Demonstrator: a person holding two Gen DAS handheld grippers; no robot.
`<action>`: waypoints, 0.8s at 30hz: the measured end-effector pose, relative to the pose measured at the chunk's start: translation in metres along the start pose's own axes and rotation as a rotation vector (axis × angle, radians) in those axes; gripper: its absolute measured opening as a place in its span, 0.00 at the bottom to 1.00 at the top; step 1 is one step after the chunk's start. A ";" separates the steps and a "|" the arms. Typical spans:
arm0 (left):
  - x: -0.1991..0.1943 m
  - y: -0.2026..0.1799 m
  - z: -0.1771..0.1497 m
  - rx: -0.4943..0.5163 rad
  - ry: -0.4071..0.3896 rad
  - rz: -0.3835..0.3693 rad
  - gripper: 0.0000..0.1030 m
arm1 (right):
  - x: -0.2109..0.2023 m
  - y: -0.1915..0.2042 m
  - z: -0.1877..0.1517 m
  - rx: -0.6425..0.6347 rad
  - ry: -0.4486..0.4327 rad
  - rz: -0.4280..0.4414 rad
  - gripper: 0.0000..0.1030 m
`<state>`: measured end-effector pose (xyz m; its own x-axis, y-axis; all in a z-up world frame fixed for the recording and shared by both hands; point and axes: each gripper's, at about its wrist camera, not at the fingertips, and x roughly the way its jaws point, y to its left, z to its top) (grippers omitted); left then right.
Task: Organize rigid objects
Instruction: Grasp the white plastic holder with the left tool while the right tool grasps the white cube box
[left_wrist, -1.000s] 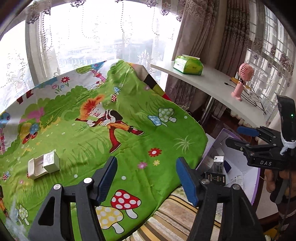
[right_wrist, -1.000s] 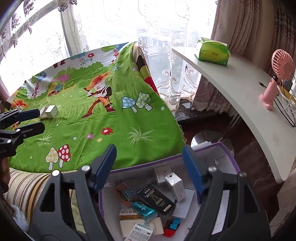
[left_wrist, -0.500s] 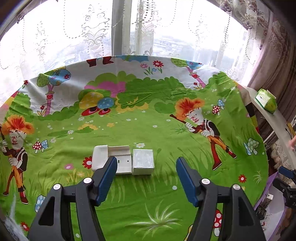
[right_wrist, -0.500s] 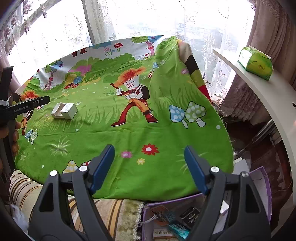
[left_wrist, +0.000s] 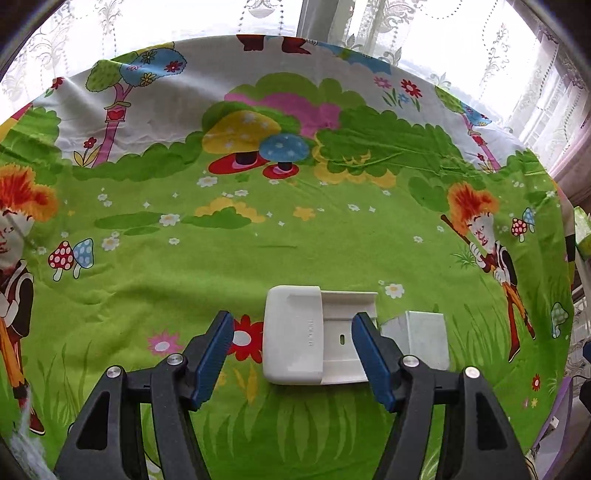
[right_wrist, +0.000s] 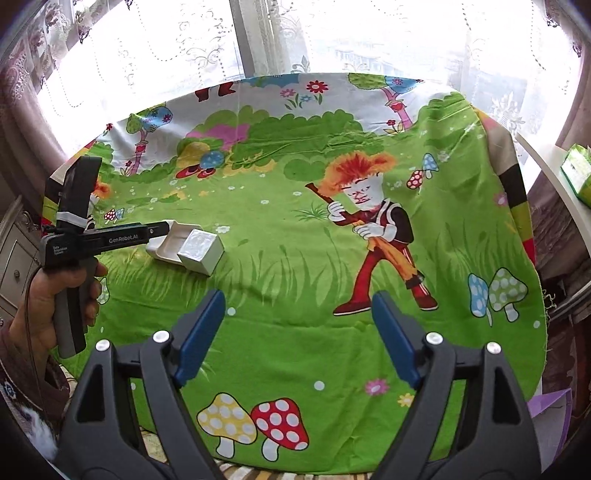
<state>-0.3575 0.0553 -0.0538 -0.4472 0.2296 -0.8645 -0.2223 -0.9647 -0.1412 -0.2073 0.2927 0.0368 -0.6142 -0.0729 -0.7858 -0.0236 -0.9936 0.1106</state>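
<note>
On the green cartoon-print cloth (left_wrist: 295, 251) lies a white slide-open box (left_wrist: 295, 332), its inner tray (left_wrist: 343, 317) pulled partly out to the right. A small silvery box (left_wrist: 424, 339) touches the tray's right end. My left gripper (left_wrist: 293, 360) is open and hangs low over the white box. The box lies between its blue pads (left_wrist: 214, 354) and neither pad touches it. From the right wrist view the left gripper (right_wrist: 159, 230) points at the white box (right_wrist: 166, 247) and silvery box (right_wrist: 201, 253). My right gripper (right_wrist: 297, 338) is open and holds nothing, over bare cloth nearer the front edge.
A purple-edged box (right_wrist: 550, 417) sits beyond the cloth's lower right edge. At the far right a white shelf (right_wrist: 543, 166) carries a green tissue box (right_wrist: 578, 177). Lace curtains and a window are behind. A hand (right_wrist: 48, 299) holds the left gripper's handle.
Both views swung left, away from the purple box and shelf, onto the cloth. The left gripper came down and now straddles the white box. The right gripper's jaws stand a little wider.
</note>
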 end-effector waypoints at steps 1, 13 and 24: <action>0.006 0.001 -0.002 0.000 0.011 -0.007 0.65 | 0.005 0.006 0.003 0.001 0.004 0.009 0.81; 0.009 0.010 -0.024 0.022 -0.006 0.019 0.36 | 0.074 0.072 0.028 -0.027 0.073 0.009 0.81; -0.027 0.046 -0.033 -0.113 -0.113 0.100 0.36 | 0.131 0.112 0.023 -0.044 0.114 0.010 0.81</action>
<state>-0.3267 0.0006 -0.0528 -0.5584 0.1383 -0.8180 -0.0754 -0.9904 -0.1159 -0.3085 0.1735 -0.0403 -0.5204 -0.0894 -0.8492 0.0178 -0.9954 0.0939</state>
